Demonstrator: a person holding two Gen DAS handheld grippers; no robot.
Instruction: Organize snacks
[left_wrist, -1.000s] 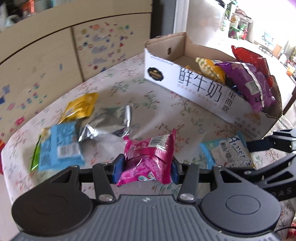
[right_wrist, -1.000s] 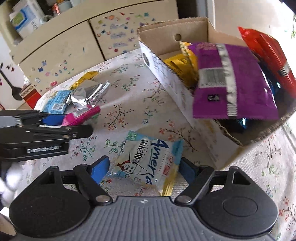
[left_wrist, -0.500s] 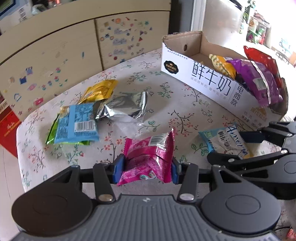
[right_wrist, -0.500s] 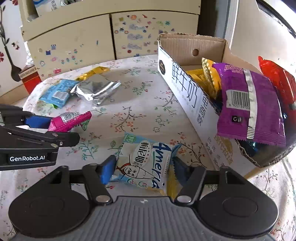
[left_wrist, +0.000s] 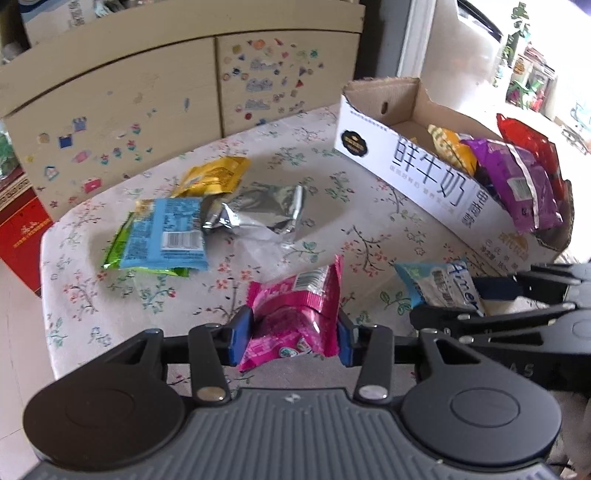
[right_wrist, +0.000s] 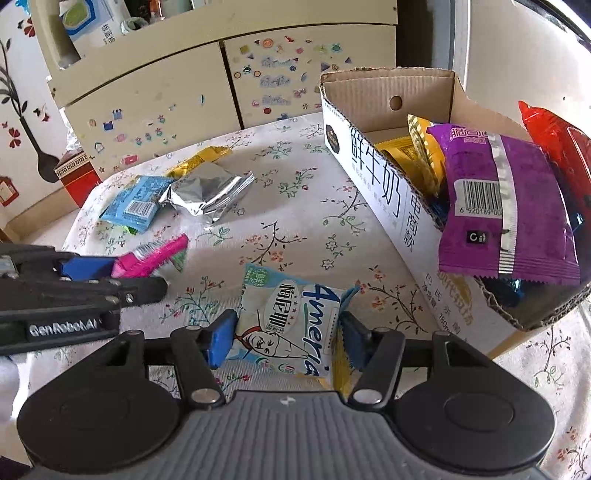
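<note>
1. Table (right_wrist: 303, 221): you see it covered with a white floral cloth.
2. Cabinet (right_wrist: 184, 96): cream doors dotted with small coloured stickers, standing behind your table.
3. Red box (right_wrist: 77, 177): on the floor at the cabinet's foot, left of your table.
4. Wall decals (right_wrist: 22, 122): dark branch and red flowers, far left.

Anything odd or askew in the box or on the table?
The purple snack bag hangs over the front rim of the cardboard box rather than sitting inside, so it might slip out. The silver foil bag on the table looks crumpled. Nothing spilled.
</note>
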